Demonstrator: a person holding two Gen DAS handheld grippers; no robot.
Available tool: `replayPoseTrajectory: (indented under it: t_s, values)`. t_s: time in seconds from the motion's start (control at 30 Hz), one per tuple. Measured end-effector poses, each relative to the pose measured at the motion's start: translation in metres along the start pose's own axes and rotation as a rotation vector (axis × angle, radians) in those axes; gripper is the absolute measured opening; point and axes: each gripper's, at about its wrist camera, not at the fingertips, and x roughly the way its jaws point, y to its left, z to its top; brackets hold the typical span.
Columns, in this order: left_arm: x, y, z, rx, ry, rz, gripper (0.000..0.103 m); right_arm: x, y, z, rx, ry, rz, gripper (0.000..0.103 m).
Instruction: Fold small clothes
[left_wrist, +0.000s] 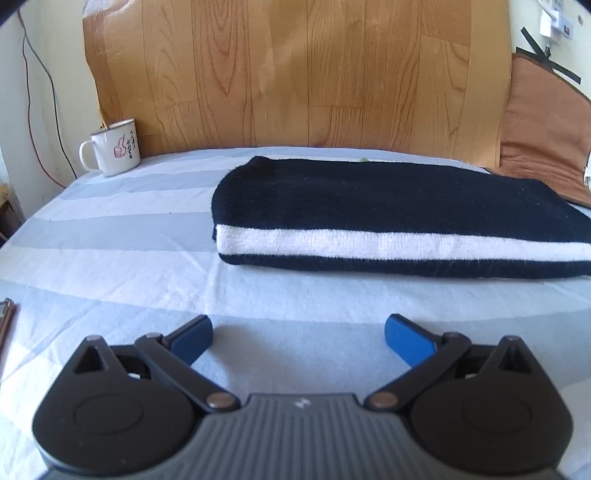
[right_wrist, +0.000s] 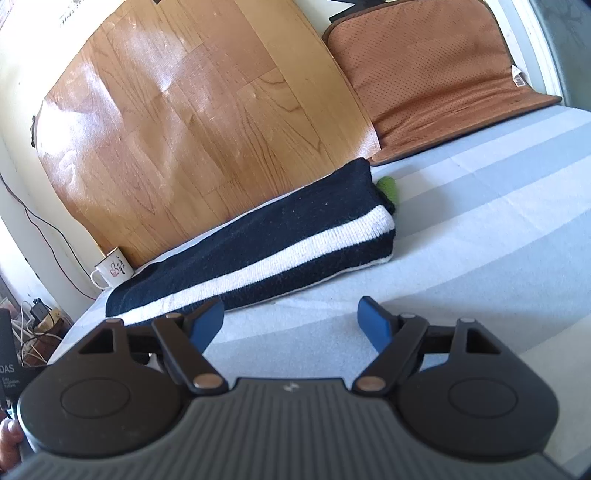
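Observation:
A black knitted garment with one white stripe (left_wrist: 388, 218) lies folded flat on the blue-and-white striped sheet (left_wrist: 129, 258). In the right wrist view the same folded garment (right_wrist: 258, 247) runs slantwise, with a small green thing (right_wrist: 388, 187) peeking out behind its far end. My left gripper (left_wrist: 298, 334) hovers over bare sheet in front of the garment's left end, jaws wide apart, nothing between them. My right gripper (right_wrist: 291, 317) sits just short of the garment's near edge, jaws apart and empty; its left fingertip (right_wrist: 212, 317) overlaps the garment's edge in the picture.
A white enamel mug (left_wrist: 112, 151) stands at the back left corner of the sheet, also visible as the mug (right_wrist: 110, 271) from the right. A wood-pattern board (left_wrist: 295, 74) leans behind. A brown cushion (right_wrist: 436, 74) rests at the back right. Cables (right_wrist: 33, 332) lie off the left edge.

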Motion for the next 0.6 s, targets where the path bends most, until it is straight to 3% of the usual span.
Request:
replayPoseTrajectory:
  t_s: [0.33,0.43,0.6]
  values:
    - [-0.002,0.001,-0.001,0.01,-0.006,-0.046,0.103,-0.003,-0.001,0.0,0.015,-0.022,-0.013,0.082]
    - [-0.009,-0.001,-0.004,0.031,-0.059,-0.08,0.103,-0.004,-0.001,0.0,0.019,-0.028,-0.015,0.083]
    - [-0.016,-0.011,-0.007,0.09,-0.113,-0.076,0.103,-0.004,0.0,-0.001,0.014,-0.026,-0.019,0.083]
